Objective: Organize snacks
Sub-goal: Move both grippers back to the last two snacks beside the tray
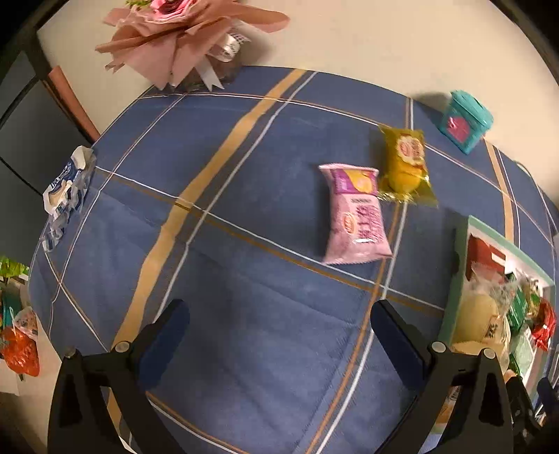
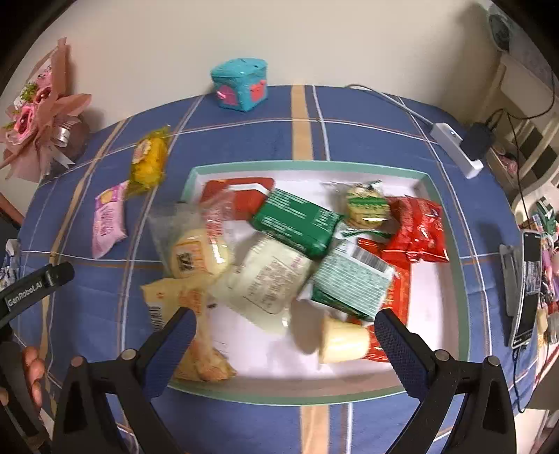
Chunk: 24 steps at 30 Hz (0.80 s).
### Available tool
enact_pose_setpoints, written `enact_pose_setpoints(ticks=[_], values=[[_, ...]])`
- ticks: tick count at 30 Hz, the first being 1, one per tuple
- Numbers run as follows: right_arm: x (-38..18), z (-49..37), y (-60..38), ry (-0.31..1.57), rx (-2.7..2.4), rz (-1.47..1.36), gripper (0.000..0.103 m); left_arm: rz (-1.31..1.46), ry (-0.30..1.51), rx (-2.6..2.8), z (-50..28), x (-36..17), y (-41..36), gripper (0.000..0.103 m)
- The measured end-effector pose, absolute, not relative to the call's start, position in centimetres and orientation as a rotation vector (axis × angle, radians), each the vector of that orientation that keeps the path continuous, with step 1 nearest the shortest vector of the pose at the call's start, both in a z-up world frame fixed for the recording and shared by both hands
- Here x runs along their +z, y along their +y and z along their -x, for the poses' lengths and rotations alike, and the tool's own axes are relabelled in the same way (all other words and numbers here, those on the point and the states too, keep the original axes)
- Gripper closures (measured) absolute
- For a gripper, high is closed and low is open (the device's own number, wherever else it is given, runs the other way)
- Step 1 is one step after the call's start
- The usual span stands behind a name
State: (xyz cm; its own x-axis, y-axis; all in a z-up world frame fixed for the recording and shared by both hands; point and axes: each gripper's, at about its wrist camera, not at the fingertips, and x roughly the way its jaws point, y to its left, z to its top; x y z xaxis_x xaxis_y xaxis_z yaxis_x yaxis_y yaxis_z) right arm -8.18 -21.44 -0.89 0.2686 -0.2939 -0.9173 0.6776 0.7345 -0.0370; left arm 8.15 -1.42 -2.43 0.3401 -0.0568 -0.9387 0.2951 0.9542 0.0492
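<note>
A white tray with a green rim (image 2: 311, 167) sits on the blue checked tablecloth and holds several snack packs, among them green packs (image 2: 297, 220), red packs (image 2: 415, 230) and a pudding cup (image 2: 344, 340). A pink snack pack (image 1: 356, 216) and a yellow snack pack (image 1: 407, 164) lie on the cloth left of the tray; both also show in the right wrist view, pink (image 2: 108, 220) and yellow (image 2: 148, 162). A blue-white pack (image 1: 66, 192) lies at the table's left edge. My left gripper (image 1: 279, 331) is open and empty above bare cloth. My right gripper (image 2: 283, 335) is open and empty over the tray's near side.
A pink bouquet (image 1: 181, 31) stands at the back left. A teal box (image 2: 241, 83) stands at the back edge. A power strip with cable (image 2: 454, 146) and a phone on a stand (image 2: 527, 286) are at the right. The tray's corner (image 1: 464, 244) shows in the left wrist view.
</note>
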Motion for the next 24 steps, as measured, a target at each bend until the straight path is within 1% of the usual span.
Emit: enact_pose_setpoints(ticks=[9, 15, 24], values=[[-0.9, 4.8, -19.5, 1.124, -0.637, -0.345, 0.0, -0.16, 1.232, -0.22, -10.7, -2.6, 0.1, 0.0], [-0.7, 2.2, -19.1, 1.124, -0.622, -0.324, 0.0, -0.135, 1.246, -0.238, -12.1, -3.0, -0.4, 0.0], [0.2, -2.1, -20.8, 1.058, -0.589, -0.379, 0.0, -0.078, 1.277, -0.28, -14.5, -4.5, -1.7, 0.0]])
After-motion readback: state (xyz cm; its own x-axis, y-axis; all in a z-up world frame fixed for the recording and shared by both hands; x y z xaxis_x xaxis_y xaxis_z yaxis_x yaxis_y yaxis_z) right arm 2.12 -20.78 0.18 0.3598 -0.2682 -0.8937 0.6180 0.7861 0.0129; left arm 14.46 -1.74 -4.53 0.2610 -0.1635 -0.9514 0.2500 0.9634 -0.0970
